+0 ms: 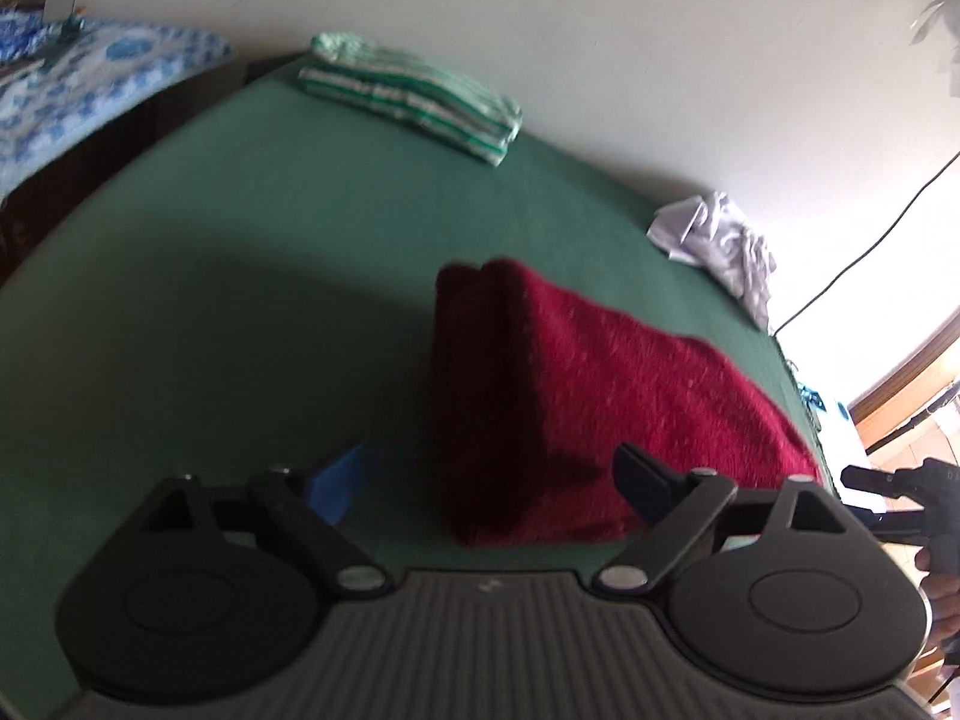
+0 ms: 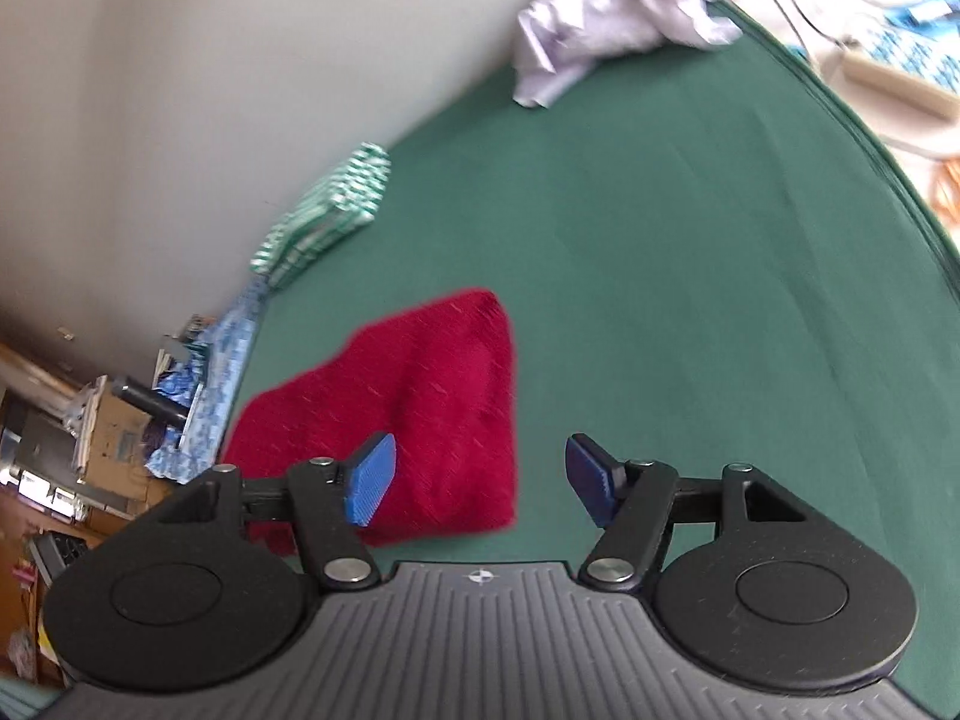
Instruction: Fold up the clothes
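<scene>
Red garment (image 1: 600, 396): deep red, fuzzy knit, folded into a compact, thick, roughly rectangular bundle; layered fold edges show at its far corner in the left wrist view.
Position: lies flat on the green counter (image 1: 270, 252), toward the near edge, free of both tools.
Texture: nap looks coarse and speckled; the surface is slightly humped in the right wrist view (image 2: 420, 396), not pressed flat.
Left gripper (image 1: 480, 486): jaws spread wide, released, nothing between them; the red bundle sits just ahead.
Right gripper (image 2: 474, 480): jaws apart, released; the near edge of the red bundle shows through the gap, but the blue pads (image 2: 372, 480) do not press on it.
Striped pile (image 1: 414, 99): green-and-white folded cloths stacked at the far edge by the wall, well apart from the red piece.
White garment (image 1: 717, 240): crumpled, unfolded, at the far right corner of the counter.
Focus: both views are a little blurred.
</scene>
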`<action>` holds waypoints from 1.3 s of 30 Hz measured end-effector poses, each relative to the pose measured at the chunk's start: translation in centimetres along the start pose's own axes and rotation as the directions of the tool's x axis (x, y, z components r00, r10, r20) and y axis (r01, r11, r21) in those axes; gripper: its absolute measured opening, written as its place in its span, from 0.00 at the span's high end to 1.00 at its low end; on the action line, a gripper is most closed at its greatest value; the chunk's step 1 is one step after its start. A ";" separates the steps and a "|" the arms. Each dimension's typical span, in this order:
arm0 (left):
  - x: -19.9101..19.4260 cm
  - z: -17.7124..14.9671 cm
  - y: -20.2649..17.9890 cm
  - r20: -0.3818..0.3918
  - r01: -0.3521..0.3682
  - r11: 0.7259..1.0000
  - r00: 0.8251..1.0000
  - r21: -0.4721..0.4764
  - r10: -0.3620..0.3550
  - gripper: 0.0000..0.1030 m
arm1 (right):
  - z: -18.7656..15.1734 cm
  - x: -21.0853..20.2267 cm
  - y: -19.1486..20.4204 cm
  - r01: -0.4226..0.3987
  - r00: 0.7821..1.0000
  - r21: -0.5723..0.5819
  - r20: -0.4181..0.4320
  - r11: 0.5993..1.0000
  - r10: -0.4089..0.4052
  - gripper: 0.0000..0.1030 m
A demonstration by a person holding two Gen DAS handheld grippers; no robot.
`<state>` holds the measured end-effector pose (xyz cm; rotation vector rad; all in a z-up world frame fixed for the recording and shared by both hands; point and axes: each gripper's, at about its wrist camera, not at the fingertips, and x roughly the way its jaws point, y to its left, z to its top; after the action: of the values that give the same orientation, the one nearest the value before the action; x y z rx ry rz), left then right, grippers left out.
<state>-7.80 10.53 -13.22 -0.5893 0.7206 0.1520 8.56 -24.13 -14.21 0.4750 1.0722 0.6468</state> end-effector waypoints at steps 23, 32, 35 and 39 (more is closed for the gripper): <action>1.7 3.3 -4.4 -0.038 -0.375 0.896 0.918 0.238 0.395 0.01 | -1.8 1.2 2.8 0.091 0.995 0.119 0.036 0.989 -0.096 0.31; 3.2 4.2 -3.7 -0.091 -0.296 0.904 0.937 0.308 0.338 0.01 | -3.1 4.4 5.2 0.174 0.981 0.100 0.071 0.980 -0.181 0.31; 3.5 4.3 -3.5 -0.103 -0.269 0.905 0.943 0.331 0.318 0.01 | -3.7 5.3 5.5 0.184 0.977 0.098 0.094 0.978 -0.193 0.27; 3.7 4.5 -3.4 -0.122 -0.246 0.907 0.945 0.341 0.303 0.01 | -4.0 5.9 5.0 0.179 0.976 0.143 0.098 0.973 -0.194 0.19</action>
<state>-1.32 10.01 -11.42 -0.1846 0.9752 0.2421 5.60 -16.30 -16.48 0.5128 1.0434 0.3791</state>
